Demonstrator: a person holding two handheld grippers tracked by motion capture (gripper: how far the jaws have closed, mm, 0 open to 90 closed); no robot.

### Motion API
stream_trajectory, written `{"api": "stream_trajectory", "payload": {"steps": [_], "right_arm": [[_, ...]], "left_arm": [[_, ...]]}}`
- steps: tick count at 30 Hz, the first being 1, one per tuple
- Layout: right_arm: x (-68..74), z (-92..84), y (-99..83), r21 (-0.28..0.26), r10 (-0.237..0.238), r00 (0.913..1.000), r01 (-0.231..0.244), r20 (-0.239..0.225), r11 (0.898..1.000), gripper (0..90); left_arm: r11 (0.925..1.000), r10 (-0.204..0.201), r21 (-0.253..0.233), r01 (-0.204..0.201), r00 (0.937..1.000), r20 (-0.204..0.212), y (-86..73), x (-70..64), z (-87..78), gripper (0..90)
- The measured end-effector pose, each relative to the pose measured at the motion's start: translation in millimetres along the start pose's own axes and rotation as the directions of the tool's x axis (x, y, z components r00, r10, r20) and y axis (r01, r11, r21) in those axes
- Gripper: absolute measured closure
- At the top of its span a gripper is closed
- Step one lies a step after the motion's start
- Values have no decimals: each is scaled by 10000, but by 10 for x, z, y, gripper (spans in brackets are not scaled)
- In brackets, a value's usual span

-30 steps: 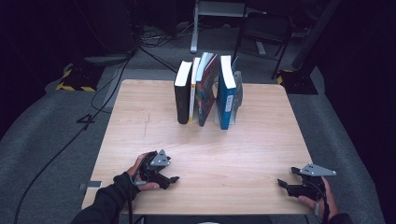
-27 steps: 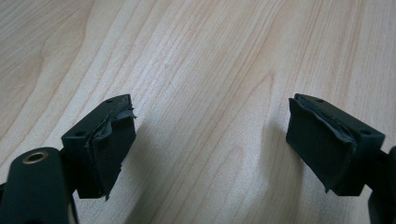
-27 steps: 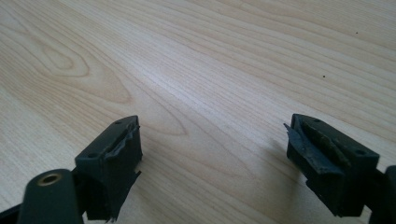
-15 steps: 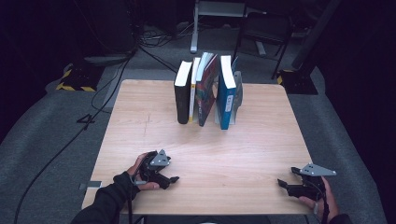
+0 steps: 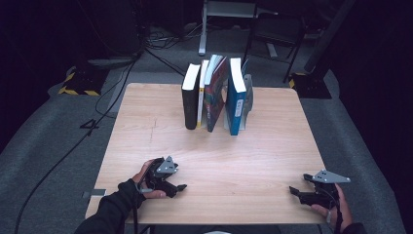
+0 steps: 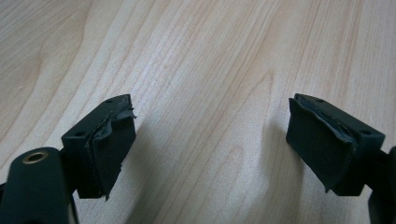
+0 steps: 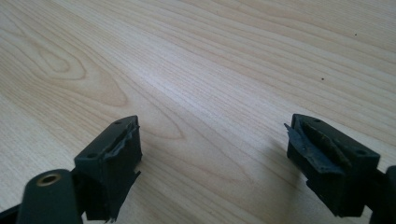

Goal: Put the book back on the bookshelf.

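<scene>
Several books (image 5: 214, 95) stand upright in a row at the far middle of the wooden table (image 5: 243, 156): a black one at the left, a thin white and yellow one, a colourful one leaning, and a blue one (image 5: 235, 97) at the right against a grey bookend (image 5: 248, 92). My left gripper (image 5: 181, 187) rests on the table near the front left edge, held by a hand; its jaws stand wide apart over bare wood (image 6: 210, 135). My right gripper (image 5: 293, 191) rests at the front right corner, open, with nothing between its pads (image 7: 212, 154).
Cables (image 5: 97, 112) trail over the grey floor to the left of the table. A yellow-and-black striped block (image 5: 78, 83) lies at the far left. Metal stand legs (image 5: 204, 29) and a dark chair (image 5: 277, 34) stand behind the table.
</scene>
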State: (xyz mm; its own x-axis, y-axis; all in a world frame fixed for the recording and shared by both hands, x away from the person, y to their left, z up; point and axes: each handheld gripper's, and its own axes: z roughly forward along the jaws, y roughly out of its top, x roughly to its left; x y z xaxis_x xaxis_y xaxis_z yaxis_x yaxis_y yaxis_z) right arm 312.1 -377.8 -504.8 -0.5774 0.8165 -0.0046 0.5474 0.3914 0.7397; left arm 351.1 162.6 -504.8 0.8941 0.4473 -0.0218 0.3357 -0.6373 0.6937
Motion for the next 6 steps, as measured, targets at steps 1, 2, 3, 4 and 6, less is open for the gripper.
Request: {"api": "stream_trajectory", "payload": {"steps": [1, 2, 3, 4, 6], "right_arm": [[-1, 1, 1, 1, 0, 10000, 0, 7, 10000, 180], [-2, 1, 1, 0, -8, 10000, 8, -5, 10000, 180], [-1, 1, 1, -1, 2, 10000, -2, 2, 10000, 181], [-1, 1, 1, 0, -4, 10000, 4, -2, 10000, 181], [-1, 1, 1, -1, 1, 10000, -1, 4, 10000, 180]], "left_arm": [[10000, 12, -3, -12, 10000, 23, -1, 3, 0, 157], [10000, 19, -6, -19, 10000, 29, -1, 5, 0, 157], [10000, 32, -2, -32, 10000, 36, -1, 7, -1, 157], [10000, 48, -6, -48, 10000, 30, 0, 10, -1, 157], [10000, 67, -1, -67, 10000, 39, 0, 13, -1, 157]]}}
